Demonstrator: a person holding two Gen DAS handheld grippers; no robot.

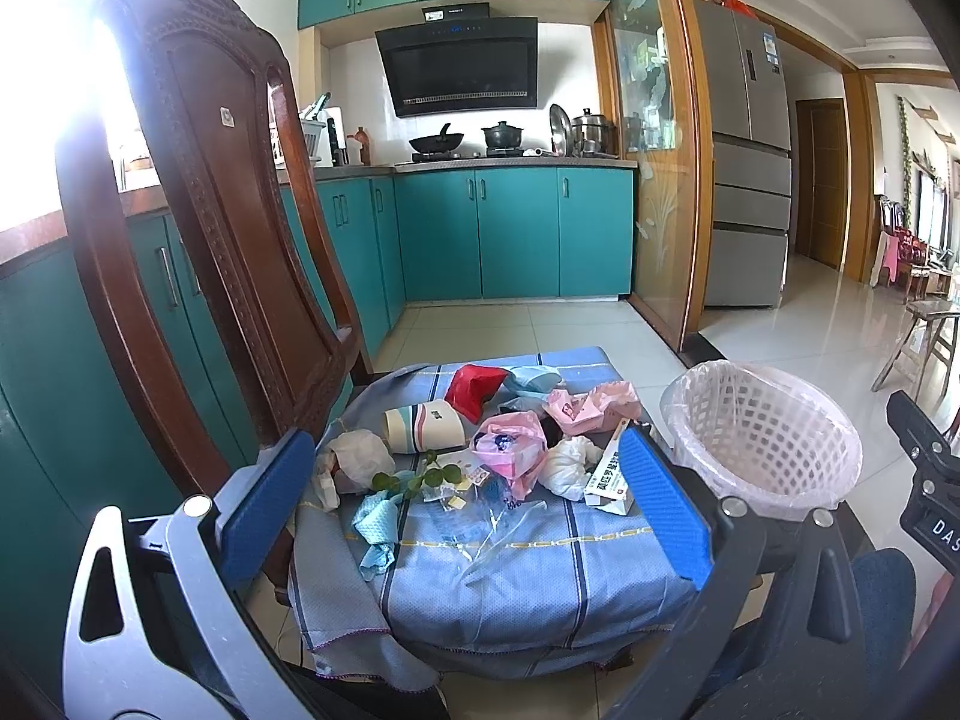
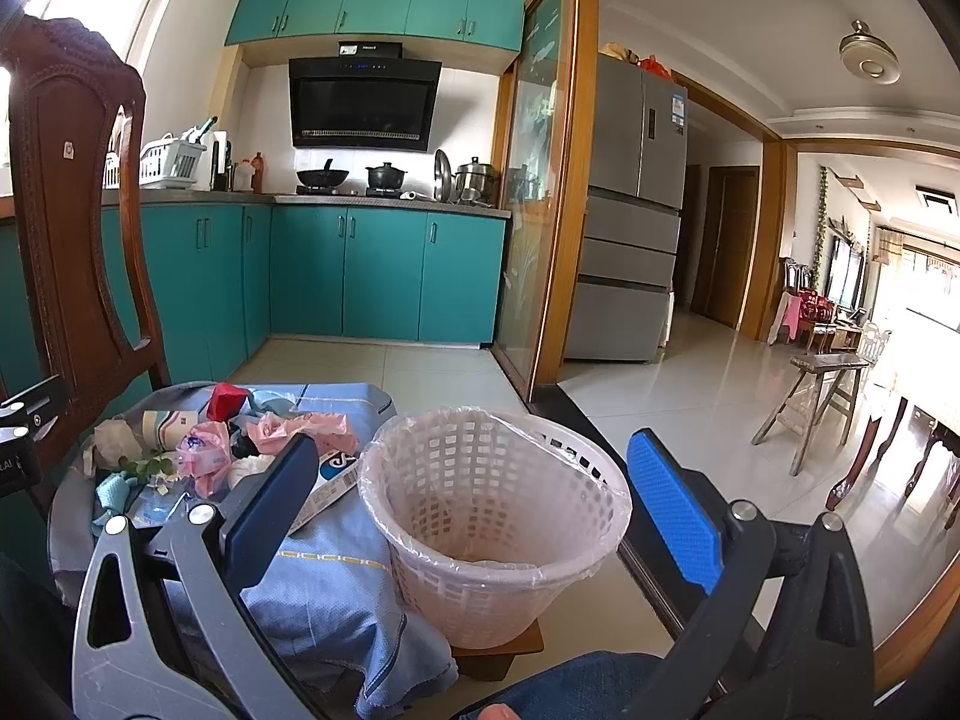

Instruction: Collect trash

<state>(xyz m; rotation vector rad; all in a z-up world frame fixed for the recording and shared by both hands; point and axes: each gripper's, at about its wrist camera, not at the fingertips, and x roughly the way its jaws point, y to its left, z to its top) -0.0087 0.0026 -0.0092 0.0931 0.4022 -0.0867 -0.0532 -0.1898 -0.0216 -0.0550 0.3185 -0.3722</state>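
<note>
Pink-lined basket stood empty beside the littered cloth; both the left gripper and right gripper gaped, holding nothing, so collecting seemingly hadn't begun: next, pinch one scrap

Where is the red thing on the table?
The red wrapper lies at the table's far edge in the left wrist view, between the tipped paper cup and a light blue wad.

Cloth-covered table strewn with trash.

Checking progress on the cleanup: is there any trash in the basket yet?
No, the basket holds only its plastic liner, and the trash lies on the cloth.
</note>
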